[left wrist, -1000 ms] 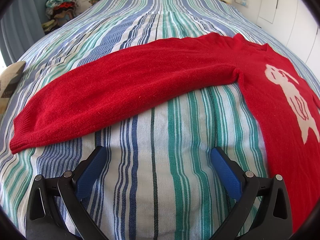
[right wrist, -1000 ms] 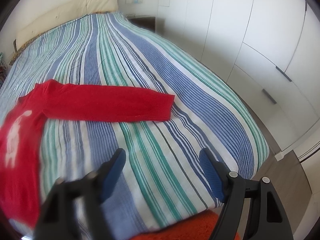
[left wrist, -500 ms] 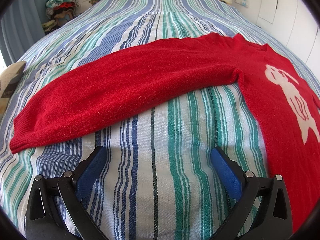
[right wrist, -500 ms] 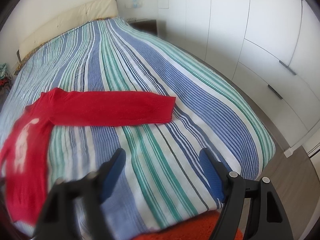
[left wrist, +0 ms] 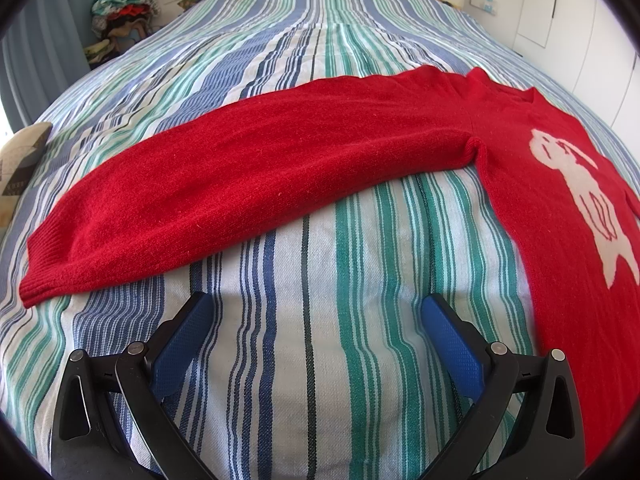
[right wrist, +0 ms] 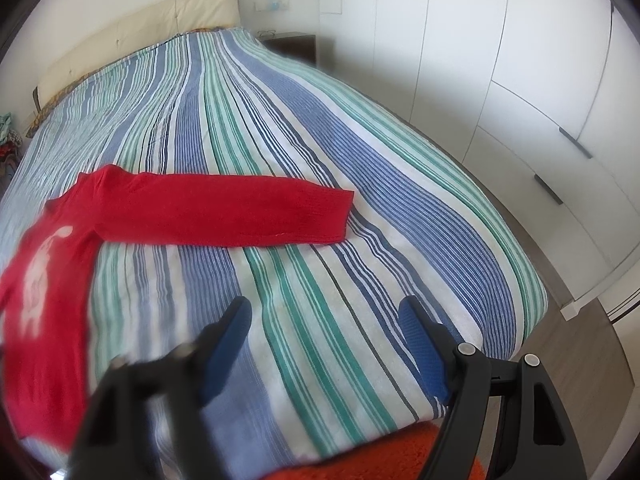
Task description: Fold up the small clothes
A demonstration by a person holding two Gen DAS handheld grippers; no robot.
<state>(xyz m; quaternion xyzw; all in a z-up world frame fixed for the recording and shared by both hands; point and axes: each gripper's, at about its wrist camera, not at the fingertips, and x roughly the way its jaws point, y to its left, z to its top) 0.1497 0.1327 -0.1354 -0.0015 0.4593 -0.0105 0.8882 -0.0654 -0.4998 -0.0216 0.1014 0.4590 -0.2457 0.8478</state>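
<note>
A red sweater [left wrist: 320, 160] with a white animal figure [left wrist: 580, 192] lies flat, face up, on the striped bedspread [left wrist: 320, 360]. One sleeve stretches left in the left wrist view, its cuff [left wrist: 44, 276] at the far left. My left gripper [left wrist: 316, 312] is open and empty, just short of that sleeve. In the right wrist view the other sleeve [right wrist: 224, 216] stretches right, its cuff [right wrist: 340, 216] near the middle. My right gripper [right wrist: 326, 316] is open and empty, a little short of that sleeve.
White wardrobe doors [right wrist: 520, 80] line the bed's right side. A cream headboard [right wrist: 120, 44] and a dark nightstand [right wrist: 292, 44] stand at the far end. A pile of clothes [left wrist: 120, 12] sits beyond the bed's left side. An orange rug [right wrist: 380, 456] lies below.
The left gripper has not moved. The right gripper has lifted and pulled back a little, so the sleeve sits lower and farther right in its view. Both grippers stay open.
</note>
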